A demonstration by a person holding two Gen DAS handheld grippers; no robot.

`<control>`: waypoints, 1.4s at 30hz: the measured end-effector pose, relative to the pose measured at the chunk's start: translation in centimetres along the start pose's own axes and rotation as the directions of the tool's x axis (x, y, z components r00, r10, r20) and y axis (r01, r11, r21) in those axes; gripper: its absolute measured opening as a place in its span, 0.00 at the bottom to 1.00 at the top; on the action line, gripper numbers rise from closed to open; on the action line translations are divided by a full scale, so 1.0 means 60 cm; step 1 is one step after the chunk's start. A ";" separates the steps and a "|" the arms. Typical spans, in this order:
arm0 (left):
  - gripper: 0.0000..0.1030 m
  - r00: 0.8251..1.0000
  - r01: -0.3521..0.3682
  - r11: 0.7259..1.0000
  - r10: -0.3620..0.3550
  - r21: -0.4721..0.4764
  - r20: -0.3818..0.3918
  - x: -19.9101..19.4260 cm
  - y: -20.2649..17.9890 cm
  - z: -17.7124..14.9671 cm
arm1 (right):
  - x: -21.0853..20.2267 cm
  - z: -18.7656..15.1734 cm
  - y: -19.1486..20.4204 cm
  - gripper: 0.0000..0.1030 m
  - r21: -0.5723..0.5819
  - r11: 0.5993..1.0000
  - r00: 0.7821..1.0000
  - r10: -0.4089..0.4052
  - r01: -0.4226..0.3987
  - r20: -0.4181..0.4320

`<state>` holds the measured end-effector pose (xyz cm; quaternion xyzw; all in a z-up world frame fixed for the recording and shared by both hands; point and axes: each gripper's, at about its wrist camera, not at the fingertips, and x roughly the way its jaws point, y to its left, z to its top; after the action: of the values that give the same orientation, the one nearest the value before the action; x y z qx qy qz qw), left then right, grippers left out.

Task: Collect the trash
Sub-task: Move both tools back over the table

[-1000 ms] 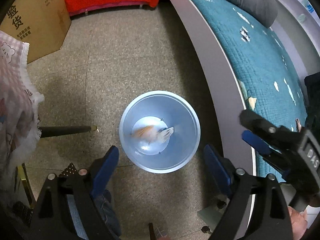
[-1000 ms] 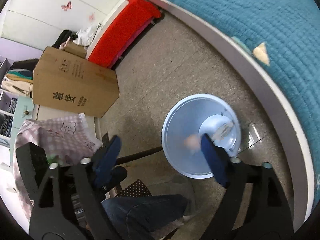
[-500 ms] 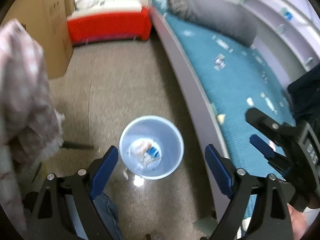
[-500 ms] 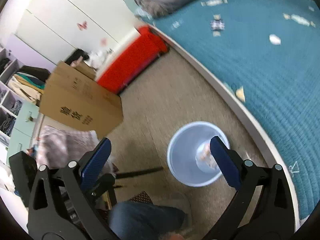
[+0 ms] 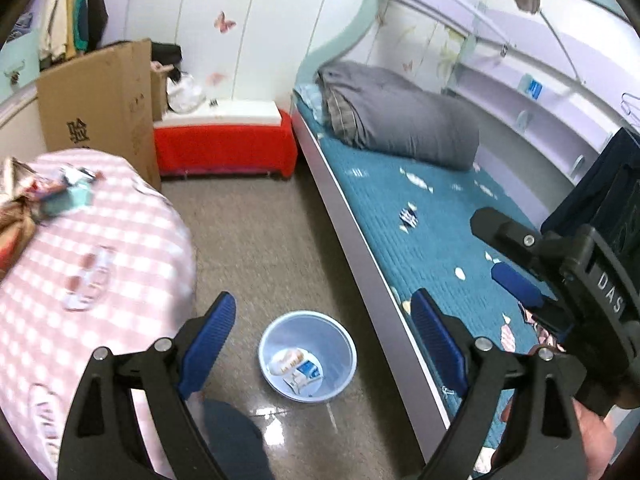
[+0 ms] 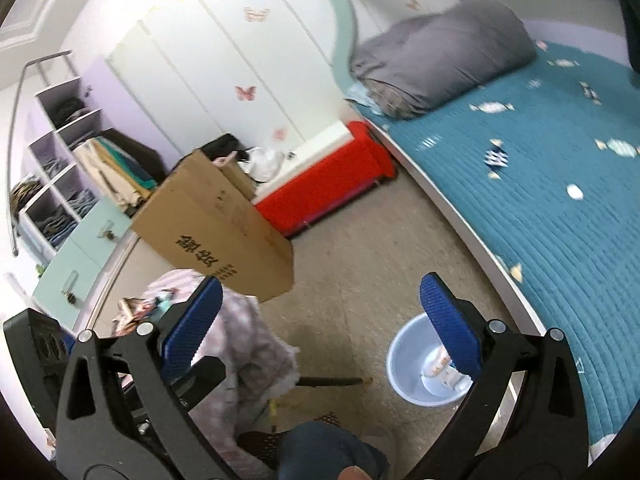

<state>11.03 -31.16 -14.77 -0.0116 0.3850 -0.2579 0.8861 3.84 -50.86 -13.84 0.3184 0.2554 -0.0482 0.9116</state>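
A pale blue bin (image 5: 340,340) stands on the floor between the bed and a table, with wrappers (image 5: 296,366) lying in its bottom. My left gripper (image 5: 322,304) hangs high above it, open and empty. In the right wrist view my right gripper (image 6: 320,284) is open and empty too, with the bin (image 6: 402,364) low behind its right finger. The right gripper (image 5: 490,246) also shows at the right edge of the left wrist view, over the bed. A heap of crumpled wrappers (image 5: 56,196) lies on the table's pink checked cloth (image 5: 120,248).
A teal-covered bed (image 5: 432,240) with a folded grey quilt (image 5: 400,120) runs along the right. A cardboard box (image 5: 100,112) and a red bench (image 5: 224,148) stand at the back. A person's jeans-clad knee (image 6: 328,448) is at the bottom. Bare floor (image 5: 260,240) lies between table and bed.
Both grippers have risen well above the bin and tilted up, so the room now shows. The bin looks smaller and lower. The right jaws have spread slightly wider.
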 end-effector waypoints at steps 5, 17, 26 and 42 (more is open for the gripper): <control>0.85 0.998 -0.023 1.000 0.024 -0.013 0.065 -0.069 0.045 0.010 | -0.023 0.000 0.085 0.94 -0.065 0.997 0.998 0.052 -0.050 0.025; 0.85 0.969 -0.148 0.983 0.165 -0.104 0.182 -0.218 0.213 0.005 | -0.018 -0.044 0.291 0.94 -0.259 0.952 0.986 0.166 -0.164 -0.015; 0.85 0.935 -0.269 0.939 0.308 -0.215 0.175 -0.270 0.354 -0.028 | 0.031 -0.106 0.403 0.94 -0.369 0.905 0.977 0.183 -0.209 -0.107; 0.85 0.878 -0.408 0.824 0.472 -0.393 0.077 -0.323 0.574 -0.110 | 0.161 -0.239 0.553 0.94 -0.499 0.822 0.945 0.137 -0.277 -0.298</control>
<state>10.90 8.90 -13.86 -0.1085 0.3410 0.0321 0.9332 14.24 -15.16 -9.76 0.0818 0.3342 0.1649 0.9243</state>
